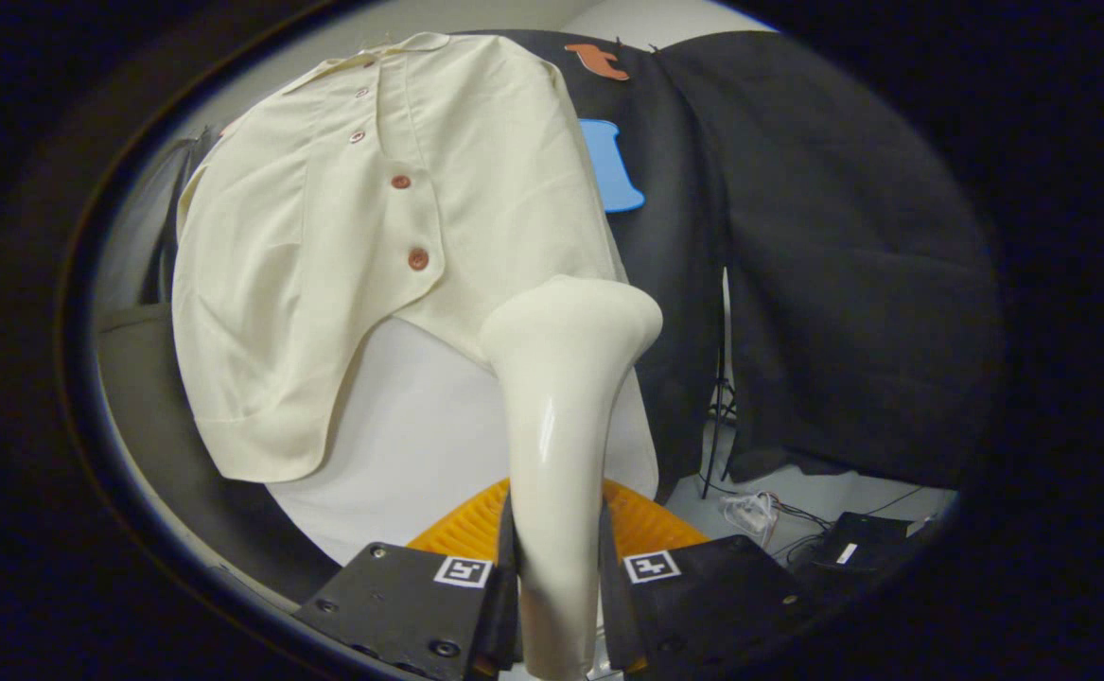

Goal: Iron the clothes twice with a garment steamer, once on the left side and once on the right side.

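Gripper view: jaws clenched on garment steamer [559, 454] handle, long axis upright, head toward shirt [362, 246].

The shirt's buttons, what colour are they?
Reddish-brown buttons on the cream shirt, gripper view.
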`<move>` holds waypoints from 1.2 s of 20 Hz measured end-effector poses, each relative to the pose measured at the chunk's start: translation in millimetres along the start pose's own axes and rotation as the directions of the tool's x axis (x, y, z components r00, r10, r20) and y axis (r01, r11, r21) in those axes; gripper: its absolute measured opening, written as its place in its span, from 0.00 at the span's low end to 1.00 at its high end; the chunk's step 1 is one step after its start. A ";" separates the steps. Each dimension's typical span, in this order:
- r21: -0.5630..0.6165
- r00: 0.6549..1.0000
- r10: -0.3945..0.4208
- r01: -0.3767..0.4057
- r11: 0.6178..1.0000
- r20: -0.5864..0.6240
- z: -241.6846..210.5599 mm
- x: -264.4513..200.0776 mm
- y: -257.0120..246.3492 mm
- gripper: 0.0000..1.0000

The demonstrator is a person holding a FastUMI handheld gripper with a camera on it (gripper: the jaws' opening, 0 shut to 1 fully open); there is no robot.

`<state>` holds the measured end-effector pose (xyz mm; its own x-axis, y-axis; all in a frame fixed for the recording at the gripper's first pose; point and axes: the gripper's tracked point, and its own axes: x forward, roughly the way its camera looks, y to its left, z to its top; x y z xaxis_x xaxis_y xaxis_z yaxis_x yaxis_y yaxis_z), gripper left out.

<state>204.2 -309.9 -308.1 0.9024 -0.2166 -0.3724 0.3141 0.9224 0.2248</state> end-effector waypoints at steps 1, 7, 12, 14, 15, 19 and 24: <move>-0.005 1.000 -0.005 0.005 1.000 -0.001 -6.3 -4.1 2.3 0.36; -0.061 0.997 -0.071 0.071 0.996 0.005 -24.7 -52.7 24.9 0.37; -0.066 0.990 -0.114 0.120 0.991 0.081 -9.8 -112.5 60.5 0.36; -0.054 0.985 -0.125 0.132 0.990 0.120 1.8 -136.8 77.6 0.37; -0.049 0.983 -0.120 0.128 0.991 0.137 7.0 -149.0 88.6 0.37; -0.077 0.978 -0.072 0.089 0.993 0.198 23.8 -198.6 131.3 0.37; -0.134 0.964 0.033 0.003 0.991 0.264 50.2 -255.8 176.7 0.36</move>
<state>43.6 -107.6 -128.0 0.9582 -0.2625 -0.1139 0.2740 0.9564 0.1007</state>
